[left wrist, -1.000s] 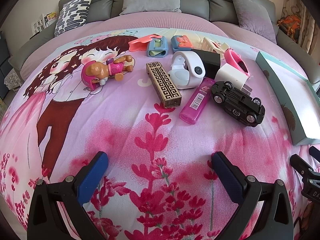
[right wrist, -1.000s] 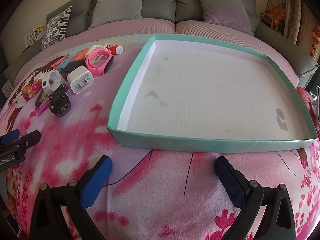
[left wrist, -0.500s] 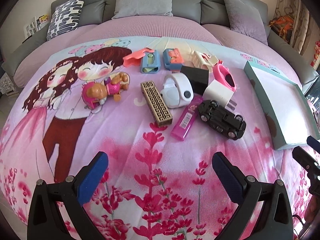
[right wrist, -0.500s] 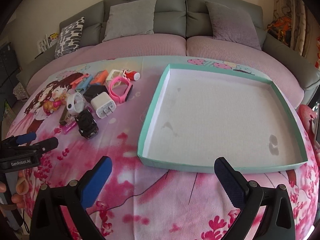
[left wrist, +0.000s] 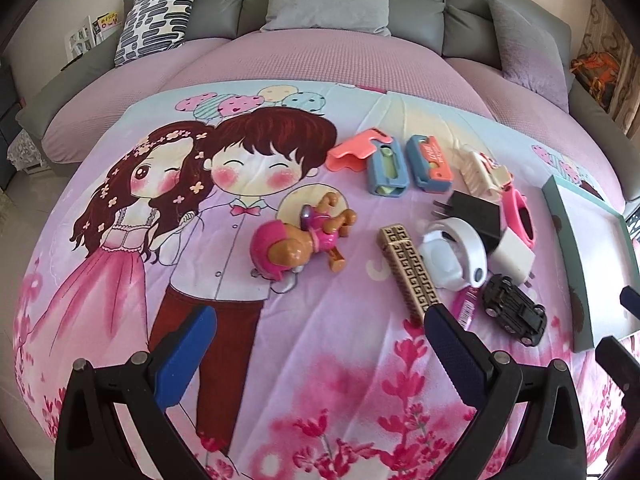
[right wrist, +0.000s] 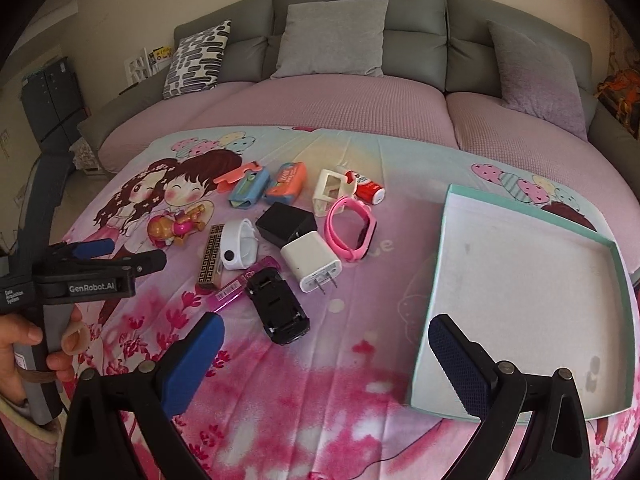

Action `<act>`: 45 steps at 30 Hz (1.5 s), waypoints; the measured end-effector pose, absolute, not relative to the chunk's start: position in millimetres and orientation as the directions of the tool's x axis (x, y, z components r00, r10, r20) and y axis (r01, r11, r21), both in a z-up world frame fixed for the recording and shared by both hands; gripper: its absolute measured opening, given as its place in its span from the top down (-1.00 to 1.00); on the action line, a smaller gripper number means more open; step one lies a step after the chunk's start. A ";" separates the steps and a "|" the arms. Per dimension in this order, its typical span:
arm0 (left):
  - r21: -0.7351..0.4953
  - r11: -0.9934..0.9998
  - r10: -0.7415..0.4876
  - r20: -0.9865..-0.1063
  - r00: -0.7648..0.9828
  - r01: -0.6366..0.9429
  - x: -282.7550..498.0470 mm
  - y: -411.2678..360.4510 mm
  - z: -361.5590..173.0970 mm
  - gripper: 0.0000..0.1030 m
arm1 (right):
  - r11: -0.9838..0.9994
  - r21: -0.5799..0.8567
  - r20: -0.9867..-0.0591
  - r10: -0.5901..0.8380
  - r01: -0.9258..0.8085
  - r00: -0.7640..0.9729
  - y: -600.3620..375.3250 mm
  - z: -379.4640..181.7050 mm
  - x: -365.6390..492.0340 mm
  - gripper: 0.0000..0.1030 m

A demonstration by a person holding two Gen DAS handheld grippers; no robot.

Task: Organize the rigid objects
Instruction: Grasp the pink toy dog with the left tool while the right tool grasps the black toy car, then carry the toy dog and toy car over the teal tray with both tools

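A pile of small rigid objects lies on the printed bedspread: a pink puppy toy [left wrist: 304,240], a patterned brown box [left wrist: 408,272], a white watch [left wrist: 456,256], a black toy car [left wrist: 514,310], a white charger [right wrist: 312,266], a black charger [right wrist: 286,222] and a pink watch [right wrist: 352,232]. An empty teal tray [right wrist: 440,280] lies to their right. My left gripper [left wrist: 320,344] is open and empty, just short of the puppy toy. My right gripper [right wrist: 326,350] is open and empty, near the car [right wrist: 278,312] and the tray.
Two blue cases [left wrist: 388,172] and a coral piece [left wrist: 354,152] lie behind the pile, with a cream frame [right wrist: 330,190] and a red can [right wrist: 366,188]. A grey sofa with cushions [right wrist: 332,40] stands at the back. The left gripper [right wrist: 108,268] shows in the right wrist view.
Both grippers have pulled back and risen. The left view has swung left, onto the puppy toy. The right view has swung left from the tray onto the pile.
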State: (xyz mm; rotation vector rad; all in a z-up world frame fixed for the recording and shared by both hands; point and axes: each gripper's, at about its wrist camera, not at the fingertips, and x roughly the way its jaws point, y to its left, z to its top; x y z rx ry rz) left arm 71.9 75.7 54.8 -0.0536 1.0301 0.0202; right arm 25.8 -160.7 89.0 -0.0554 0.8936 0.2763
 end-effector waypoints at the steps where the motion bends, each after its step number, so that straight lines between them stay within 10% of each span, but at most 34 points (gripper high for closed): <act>1: -0.040 0.998 -0.011 -0.862 0.507 -0.047 76.2 80.3 51.5 -1.00 | 0.960 0.066 -0.784 0.218 -0.270 0.582 -155.2 84.2 29.0 -1.00; 20: -0.080 0.996 -0.050 -0.877 0.477 -0.042 129.1 95.6 13.4 -0.99 | 0.949 0.069 -0.852 0.216 -0.306 0.476 -118.0 33.4 70.5 -0.75; 29: -0.063 0.998 -0.040 -0.872 0.489 -0.030 135.4 97.2 15.0 -0.32 | 0.946 0.057 -0.857 0.211 -0.320 0.470 -112.8 29.6 72.0 -0.19; 34: -0.075 0.997 -0.053 -0.871 0.489 -0.025 132.3 95.5 17.2 -0.29 | 0.938 0.087 -0.861 0.240 -0.335 0.449 -112.8 29.0 70.5 0.30; 45: -0.131 0.991 -0.091 -0.851 0.518 -0.041 111.7 98.4 36.9 -0.28 | 0.928 0.126 -0.835 0.290 -0.350 0.467 -116.3 44.5 57.4 0.30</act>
